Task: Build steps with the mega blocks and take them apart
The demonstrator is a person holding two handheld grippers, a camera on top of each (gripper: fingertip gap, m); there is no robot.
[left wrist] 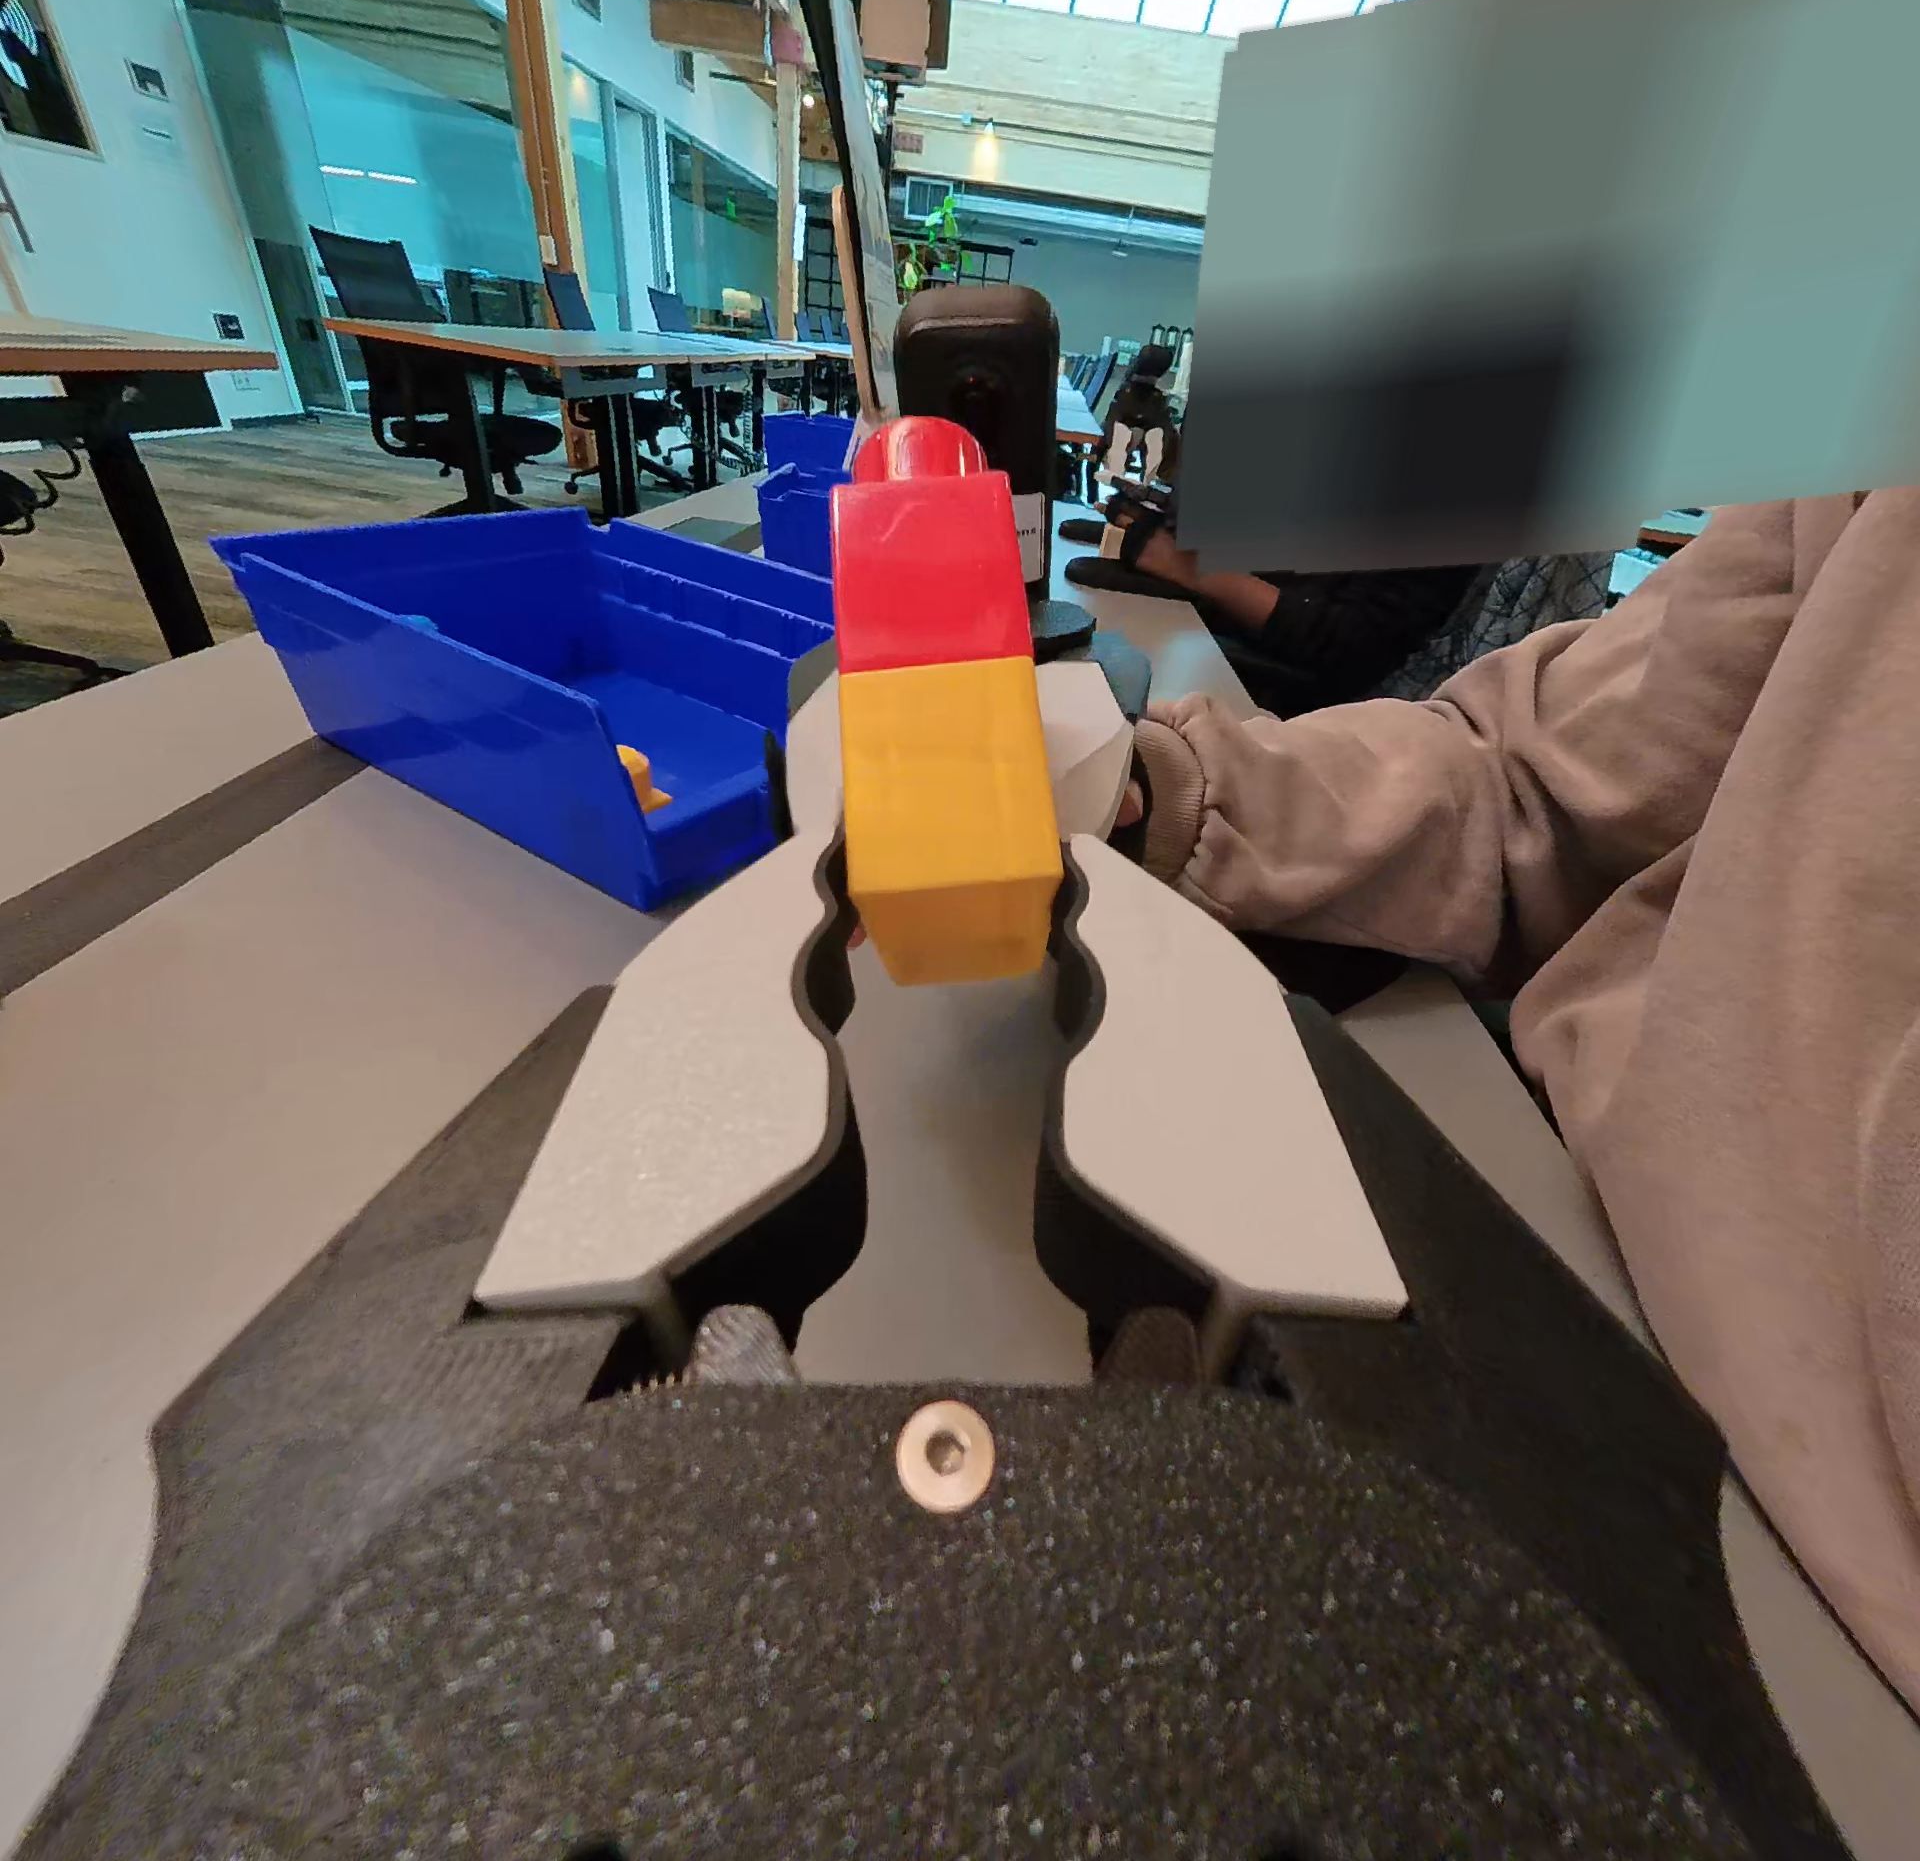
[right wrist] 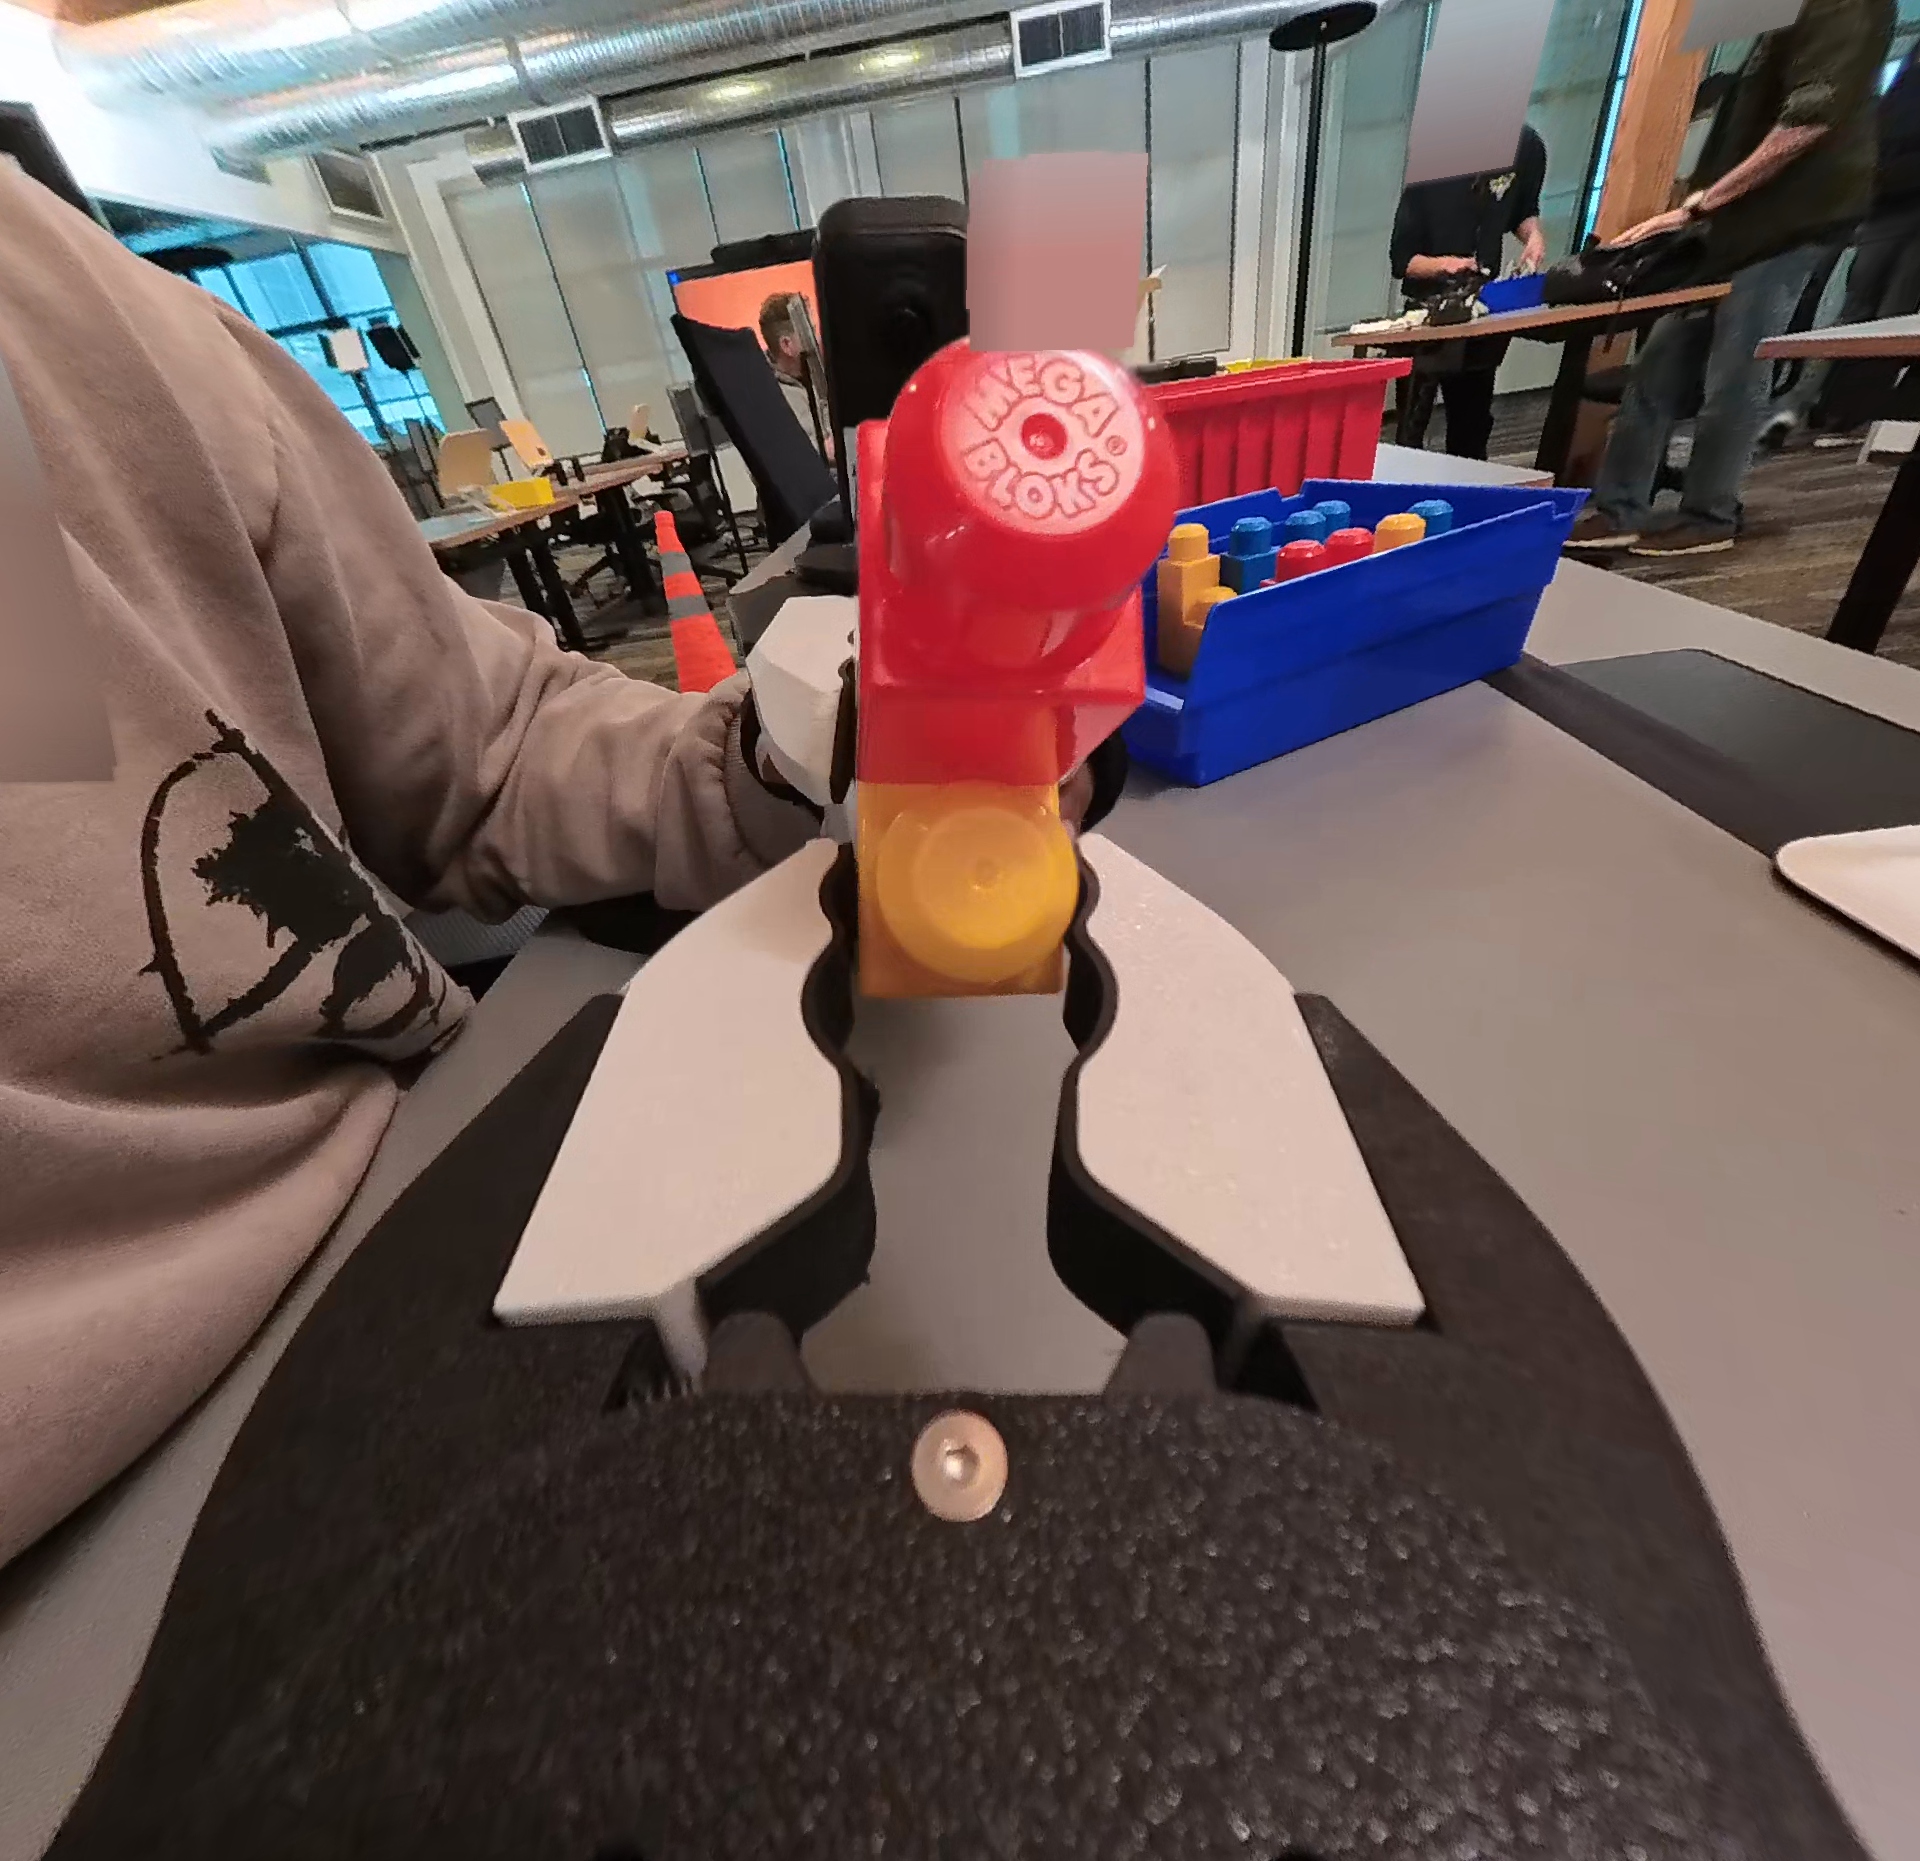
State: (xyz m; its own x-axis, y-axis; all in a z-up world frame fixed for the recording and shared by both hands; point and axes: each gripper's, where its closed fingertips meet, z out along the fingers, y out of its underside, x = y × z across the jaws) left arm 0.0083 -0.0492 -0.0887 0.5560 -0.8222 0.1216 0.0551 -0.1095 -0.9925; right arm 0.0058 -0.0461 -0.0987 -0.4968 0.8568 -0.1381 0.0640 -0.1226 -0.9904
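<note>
— What's each gripper got?
— Both clamp the yellow block (left wrist: 948,814), glossy plastic w/ red block (left wrist: 928,575) stacked on it, above the table (left wrist: 260,1032). Left gripper (left wrist: 951,912), right gripper (right wrist: 966,928): wavy-edged matte fingers.
— Diff btwn views?
— Left view: near-empty blue bin (left wrist: 499,668). Right view: round studs, fuller blue bin (right wrist: 1351,606).

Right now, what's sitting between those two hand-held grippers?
A yellow block with a red block stuck on top, pinched from opposite ends by both hand-held grippers. Both wrist views show it.

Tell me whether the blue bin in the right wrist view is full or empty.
Partly full. The blue bin holds several blocks, yellow, blue and red, their studs rising just above its rim; how deep the pile goes cannot be told.
</note>
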